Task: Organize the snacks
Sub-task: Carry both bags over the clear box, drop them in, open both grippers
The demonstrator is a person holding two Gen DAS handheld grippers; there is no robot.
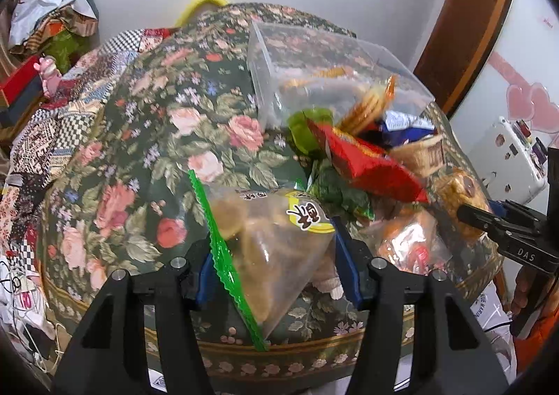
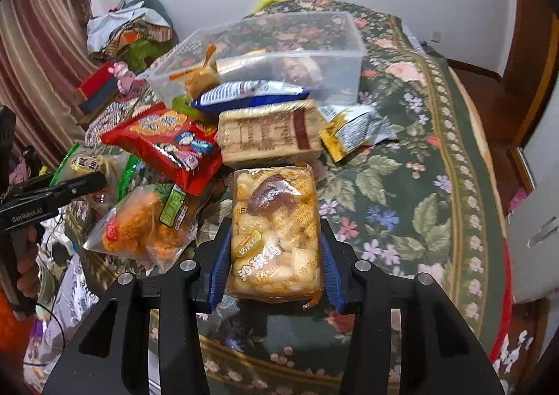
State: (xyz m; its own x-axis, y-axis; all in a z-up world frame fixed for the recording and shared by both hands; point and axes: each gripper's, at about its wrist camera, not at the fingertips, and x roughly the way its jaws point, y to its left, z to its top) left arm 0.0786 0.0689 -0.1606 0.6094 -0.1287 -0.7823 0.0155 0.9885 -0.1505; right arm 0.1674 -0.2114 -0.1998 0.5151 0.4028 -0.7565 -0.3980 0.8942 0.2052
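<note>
Left gripper [image 1: 276, 255] pinches a crinkly clear green-edged bag [image 1: 265, 248]; right gripper [image 2: 272, 265] clamps a glossy rectangular pastry pack [image 2: 276, 230] above the floral cloth [image 2: 401, 185].

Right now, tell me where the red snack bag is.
In the right wrist view, the red snack bag lies left of centre on the pile, beside the tan biscuit pack and in front of the clear plastic box.

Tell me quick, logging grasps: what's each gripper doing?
Left gripper: shut on the green-edged snack bag.
Right gripper: shut on the yellow pastry pack.
</note>
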